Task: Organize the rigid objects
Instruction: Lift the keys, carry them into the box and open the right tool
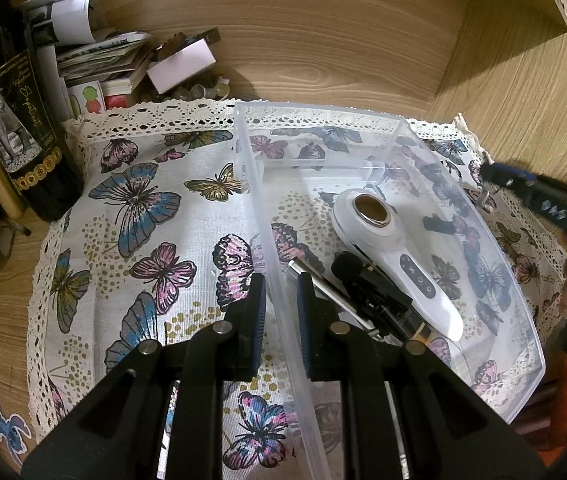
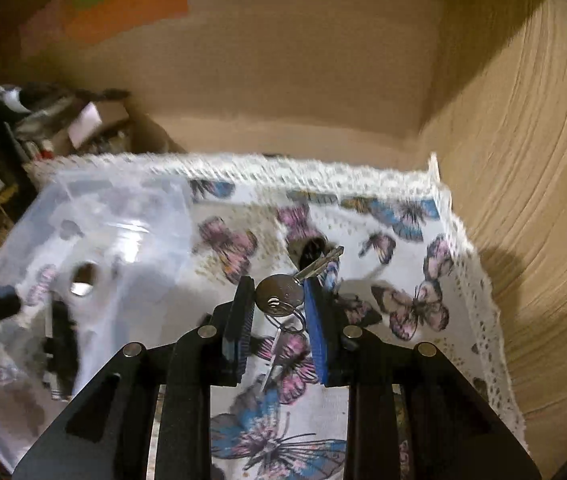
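Observation:
A clear plastic bin [image 1: 519, 316] stands on the butterfly cloth [image 1: 155, 216]. In it lie a white handheld device [image 1: 395, 256], a black gadget [image 1: 379, 296] and a metal rod [image 1: 323, 280]. My left gripper [image 1: 281, 296] straddles the bin's left wall, one finger on each side; the jaws stand slightly apart around it. My right gripper [image 2: 279, 300] is shut on a bunch of keys [image 2: 283, 292], held above the cloth [image 2: 403, 280] to the right of the bin [image 2: 95, 216]. The right gripper also shows at the right edge of the left wrist view [image 1: 523, 188].
A dark wine bottle [image 1: 23, 128] stands at the cloth's left edge. Papers, small boxes and clutter [image 1: 123, 60] pile in the back left corner. Wooden walls [image 1: 503, 80] close in behind and to the right. A small dark cylinder [image 2: 311, 248] lies on the cloth beyond the keys.

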`<state>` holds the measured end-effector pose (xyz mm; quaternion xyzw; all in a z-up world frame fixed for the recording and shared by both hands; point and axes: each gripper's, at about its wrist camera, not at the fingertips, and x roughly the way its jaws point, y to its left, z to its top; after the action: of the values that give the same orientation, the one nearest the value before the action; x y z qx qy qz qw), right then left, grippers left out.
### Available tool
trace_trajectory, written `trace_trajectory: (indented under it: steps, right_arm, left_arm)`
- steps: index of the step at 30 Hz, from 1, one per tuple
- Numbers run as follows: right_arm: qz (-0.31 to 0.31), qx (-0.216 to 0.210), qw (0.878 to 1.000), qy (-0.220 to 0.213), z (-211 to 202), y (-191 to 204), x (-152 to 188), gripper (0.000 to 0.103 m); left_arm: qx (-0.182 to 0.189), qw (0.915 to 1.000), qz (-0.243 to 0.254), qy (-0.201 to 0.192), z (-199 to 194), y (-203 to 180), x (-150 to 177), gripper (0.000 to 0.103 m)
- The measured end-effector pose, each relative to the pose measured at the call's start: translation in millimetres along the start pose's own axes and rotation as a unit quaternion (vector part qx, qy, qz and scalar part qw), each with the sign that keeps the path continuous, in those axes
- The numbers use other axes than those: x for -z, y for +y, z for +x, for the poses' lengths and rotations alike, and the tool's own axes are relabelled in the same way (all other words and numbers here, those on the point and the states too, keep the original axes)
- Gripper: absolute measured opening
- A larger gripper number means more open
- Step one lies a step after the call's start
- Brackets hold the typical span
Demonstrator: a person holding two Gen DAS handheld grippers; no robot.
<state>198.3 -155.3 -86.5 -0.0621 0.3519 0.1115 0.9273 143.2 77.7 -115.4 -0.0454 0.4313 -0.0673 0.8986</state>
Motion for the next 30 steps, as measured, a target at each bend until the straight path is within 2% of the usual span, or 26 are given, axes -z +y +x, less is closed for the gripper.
trace_trajectory:
  steps: [11,16,22,30]
  right_arm:
    - [-0.036,-0.041,0.994,-0.09,-60.9,38.6,-22.1,0.023]
    - [-0.057,-0.071,0.99,-0.11,-73.9,59.9,-24.3,0.023]
    - [-0.076,-0.107,0.985,-0.11,-75.6,84.0,-22.8,0.023]
    - [-0.109,-0.142,0.981,-0.072,-60.5,111.6,-14.0,0.023]
  left_arm:
    - [0.0,1.0,0.001,-0.001,-0.6,-0.1,0.0,0.014]
    - [-0.002,1.0,0.003,-0.001,-0.8,-0.4,0.1,0.014]
    - [-0.002,1.0,0.003,-0.001,-0.8,-0.4,0.2,0.014]
    - [-0.002,1.0,0.005,-0.001,-0.9,-0.5,0.9,0.014]
